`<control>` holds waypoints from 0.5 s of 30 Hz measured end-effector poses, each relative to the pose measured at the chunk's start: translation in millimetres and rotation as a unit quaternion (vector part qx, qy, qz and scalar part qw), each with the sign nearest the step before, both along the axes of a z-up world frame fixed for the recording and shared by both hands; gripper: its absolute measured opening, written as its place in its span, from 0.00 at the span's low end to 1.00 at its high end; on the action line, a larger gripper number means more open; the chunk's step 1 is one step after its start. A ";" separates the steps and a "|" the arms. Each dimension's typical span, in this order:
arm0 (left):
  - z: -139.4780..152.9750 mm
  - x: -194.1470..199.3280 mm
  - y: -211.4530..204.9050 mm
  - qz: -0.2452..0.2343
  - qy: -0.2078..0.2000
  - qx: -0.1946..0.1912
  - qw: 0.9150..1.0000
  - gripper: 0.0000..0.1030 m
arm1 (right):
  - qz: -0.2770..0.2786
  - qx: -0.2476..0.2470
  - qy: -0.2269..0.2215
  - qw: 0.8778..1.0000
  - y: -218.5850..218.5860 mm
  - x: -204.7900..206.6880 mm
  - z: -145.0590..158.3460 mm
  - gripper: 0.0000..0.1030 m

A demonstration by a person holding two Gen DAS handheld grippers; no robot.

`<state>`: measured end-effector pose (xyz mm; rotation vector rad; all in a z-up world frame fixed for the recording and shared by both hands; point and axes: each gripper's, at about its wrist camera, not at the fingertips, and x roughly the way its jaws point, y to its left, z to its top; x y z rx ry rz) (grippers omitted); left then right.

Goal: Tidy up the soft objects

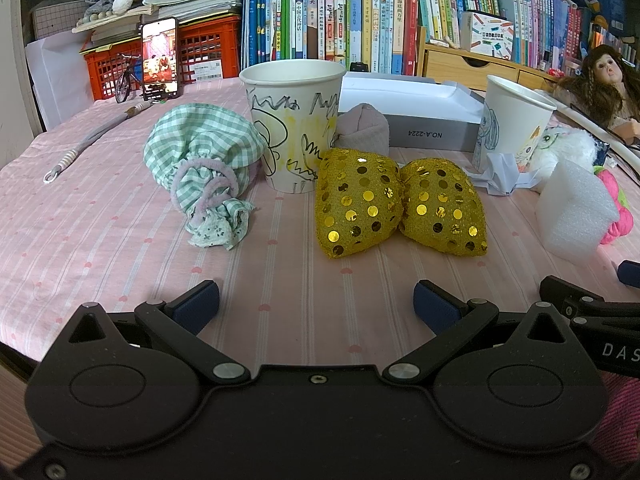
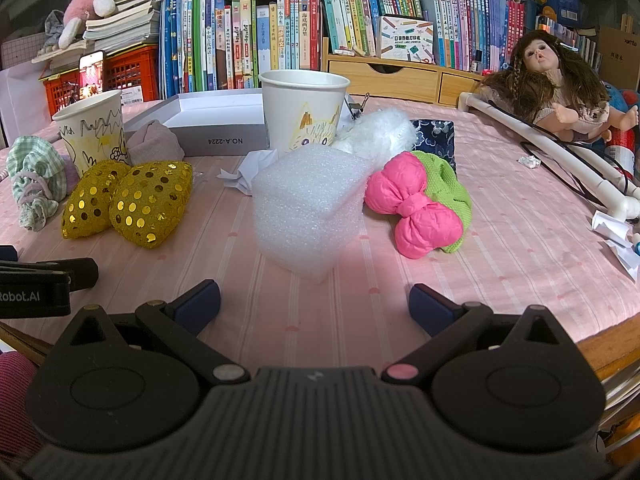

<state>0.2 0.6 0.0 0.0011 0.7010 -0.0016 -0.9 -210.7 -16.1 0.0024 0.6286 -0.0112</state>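
In the left wrist view a green checked cloth pouch (image 1: 202, 160) lies left of a drawn-on paper cup (image 1: 294, 120). A gold sequined bow (image 1: 396, 204) lies in front of the cup, a grey-pink soft lump (image 1: 366, 128) behind it. My left gripper (image 1: 316, 304) is open and empty, short of the bow. In the right wrist view a white foam block (image 2: 308, 204) lies just ahead of my open, empty right gripper (image 2: 314, 306). A pink bow (image 2: 412, 204) on green knit cloth (image 2: 448, 184), white fluff (image 2: 380, 128) and the gold bow (image 2: 132, 200) lie around it.
A second paper cup (image 2: 302, 108) stands behind the foam, a grey box lid (image 2: 216, 120) beside it. A doll (image 2: 560, 88) and white tube (image 2: 560, 152) lie at right. Crumpled paper (image 2: 248, 172), books and red crates (image 1: 200, 52) line the back. The table edge (image 2: 616, 344) is near right.
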 end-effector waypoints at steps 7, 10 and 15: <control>0.5 -0.9 -0.2 -0.002 -0.003 0.000 1.000 1.00 | 0.000 0.001 -0.003 1.000 0.6 -2.2 -1.3 1.00; -1.4 0.3 0.7 -0.004 -0.007 0.000 1.000 1.00 | 0.000 0.001 -0.001 1.000 0.2 -2.7 -1.6 1.00; -0.1 1.2 0.4 -0.005 -0.004 -0.001 1.000 1.00 | -0.002 0.003 0.009 1.000 0.4 2.4 1.8 1.00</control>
